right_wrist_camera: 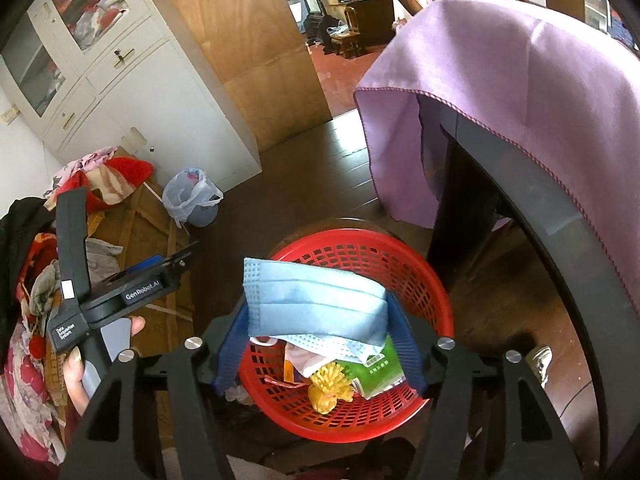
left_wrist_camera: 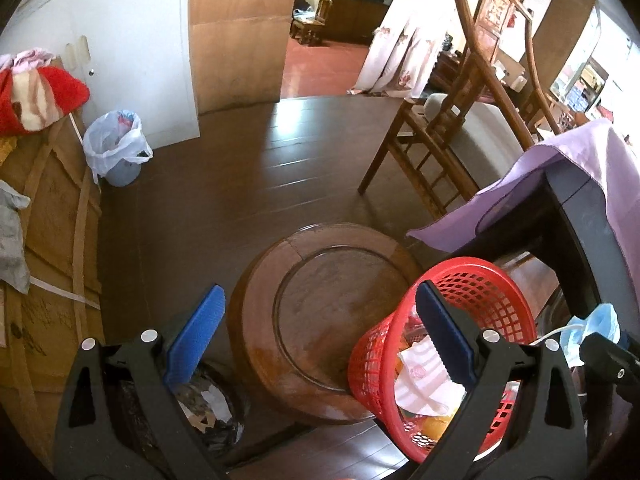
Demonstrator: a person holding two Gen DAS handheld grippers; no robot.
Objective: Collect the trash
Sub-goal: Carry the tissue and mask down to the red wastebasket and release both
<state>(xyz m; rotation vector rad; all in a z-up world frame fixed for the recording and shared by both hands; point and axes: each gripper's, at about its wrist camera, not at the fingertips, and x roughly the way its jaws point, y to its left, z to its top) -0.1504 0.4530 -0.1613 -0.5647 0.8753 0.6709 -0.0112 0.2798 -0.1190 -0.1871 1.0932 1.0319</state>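
A red mesh basket [right_wrist_camera: 360, 248] stands on the floor below my right gripper [right_wrist_camera: 316, 312]. It holds a yellow item [right_wrist_camera: 330, 386], a green packet [right_wrist_camera: 378, 368] and pale wrappers [left_wrist_camera: 424, 376]. A blue face mask [right_wrist_camera: 312, 296] lies across the right gripper's blue fingertips, over the basket's mouth. The jaws stand apart and do not pinch it. My left gripper [left_wrist_camera: 320, 296] is wide open with nothing between its fingers. It hangs just left of the basket [left_wrist_camera: 480, 276], over a round wooden stool. The mask [left_wrist_camera: 592, 332] also shows at the right edge of the left wrist view.
The round wooden stool [left_wrist_camera: 320, 312] sits left of the basket, and a dark table draped in purple cloth [right_wrist_camera: 500, 80] is close on the right. A dark bag of scraps [left_wrist_camera: 212, 408] lies under the left gripper. A bag-lined bin [left_wrist_camera: 118, 148], cardboard [left_wrist_camera: 52, 220] and a wooden chair [left_wrist_camera: 432, 136] stand further off.
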